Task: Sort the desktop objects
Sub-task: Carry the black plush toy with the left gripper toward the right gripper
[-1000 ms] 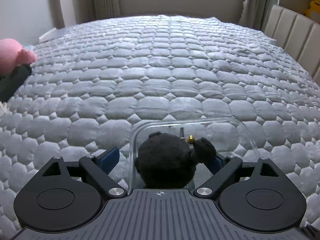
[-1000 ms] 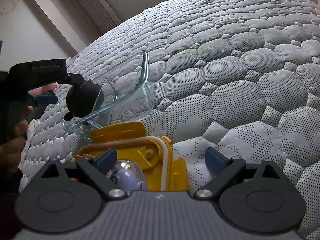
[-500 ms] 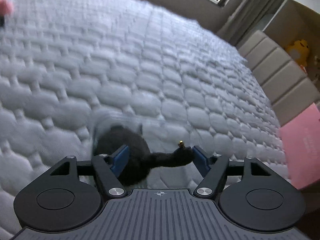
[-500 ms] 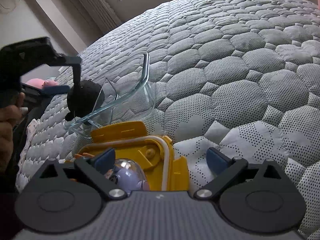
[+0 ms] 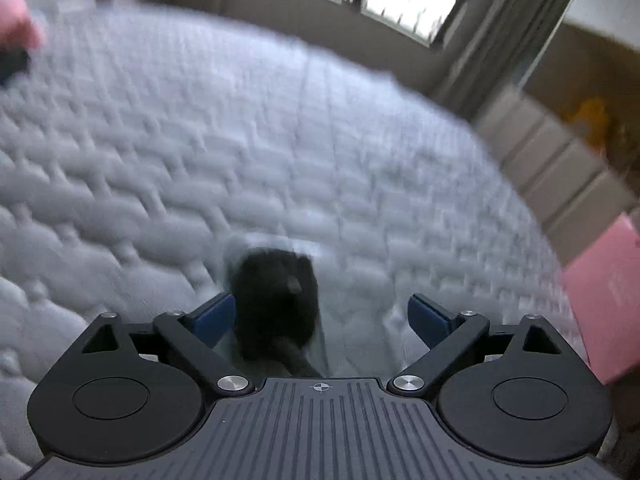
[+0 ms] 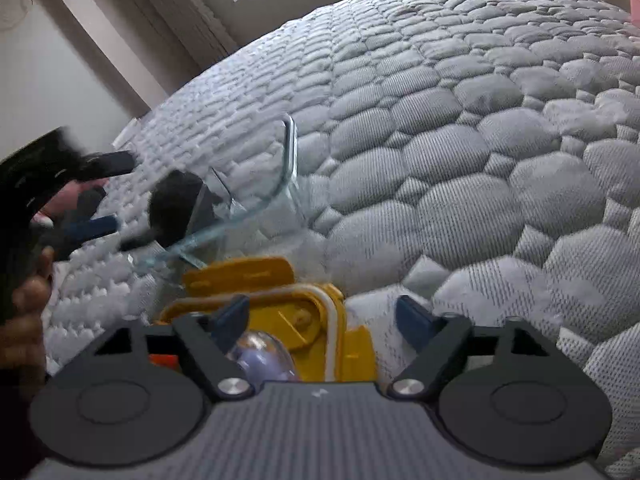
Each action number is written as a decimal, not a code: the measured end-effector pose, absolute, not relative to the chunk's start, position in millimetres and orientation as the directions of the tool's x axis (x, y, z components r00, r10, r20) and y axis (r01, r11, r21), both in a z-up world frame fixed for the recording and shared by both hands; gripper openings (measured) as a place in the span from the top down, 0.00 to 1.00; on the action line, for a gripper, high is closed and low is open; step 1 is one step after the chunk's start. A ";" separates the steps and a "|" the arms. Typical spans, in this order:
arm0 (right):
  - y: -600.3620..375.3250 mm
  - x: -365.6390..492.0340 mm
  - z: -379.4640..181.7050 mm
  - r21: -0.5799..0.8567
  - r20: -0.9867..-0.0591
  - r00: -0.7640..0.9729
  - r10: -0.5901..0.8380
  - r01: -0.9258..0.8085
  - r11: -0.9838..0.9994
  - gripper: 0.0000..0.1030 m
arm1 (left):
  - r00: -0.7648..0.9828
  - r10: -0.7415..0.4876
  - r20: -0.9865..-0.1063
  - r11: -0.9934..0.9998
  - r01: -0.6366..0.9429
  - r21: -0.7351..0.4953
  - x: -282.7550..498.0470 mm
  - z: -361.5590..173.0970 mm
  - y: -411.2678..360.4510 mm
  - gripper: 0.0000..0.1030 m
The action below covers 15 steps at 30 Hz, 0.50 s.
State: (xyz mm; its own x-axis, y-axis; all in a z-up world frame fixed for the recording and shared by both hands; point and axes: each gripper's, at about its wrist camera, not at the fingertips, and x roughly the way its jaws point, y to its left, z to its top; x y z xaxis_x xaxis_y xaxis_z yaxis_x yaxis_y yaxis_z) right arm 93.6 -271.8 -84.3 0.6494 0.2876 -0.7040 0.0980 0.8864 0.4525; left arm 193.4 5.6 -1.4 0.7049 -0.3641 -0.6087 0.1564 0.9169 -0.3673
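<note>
Your left gripper has just been opening and its jaws now stand wide apart, released. The black fluffy toy sits between them but nearer the left blue pad; the picture is too blurred to tell whether that pad brushes the fur, and the right pad stands well clear of it. The toy rests at the near end of the clear glass container, which lies on the grey quilted bed. From your right wrist view the toy shows as a dark ball just inside the container's near rim, with your left gripper's two fingers reaching toward it, one above and one below.

Your right gripper has just been closing, yet its jaws are still parted and press on nothing. Between them and just ahead lies the yellow box with its white-edged rim, and inside it sits a small purple figure under a clear dome, close to the left pad. An orange piece shows at the box's left edge, behind the finger. The yellow box lies just beside the glass container, nearer to you.

A pink panel stands at the right edge of your left wrist view, and a pink soft shape at the upper left, too blurred to name.
</note>
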 end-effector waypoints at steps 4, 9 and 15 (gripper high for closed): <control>-256.2 104.7 -56.8 0.408 -0.688 0.672 0.274 0.046 0.912 0.52 | 0.685 -0.420 -0.595 0.886 0.167 -0.433 172.3 -9.4 37.3 0.06; -206.0 148.2 -31.0 0.262 -0.720 0.653 0.235 -0.058 0.963 0.78 | 0.668 -0.264 -0.696 0.950 0.055 -0.308 143.1 -35.3 53.4 0.06; -140.7 219.9 -21.1 0.191 -0.743 0.623 0.245 -0.153 0.970 0.80 | 0.614 -0.429 -0.663 0.893 0.179 -0.413 122.2 -43.6 57.8 0.04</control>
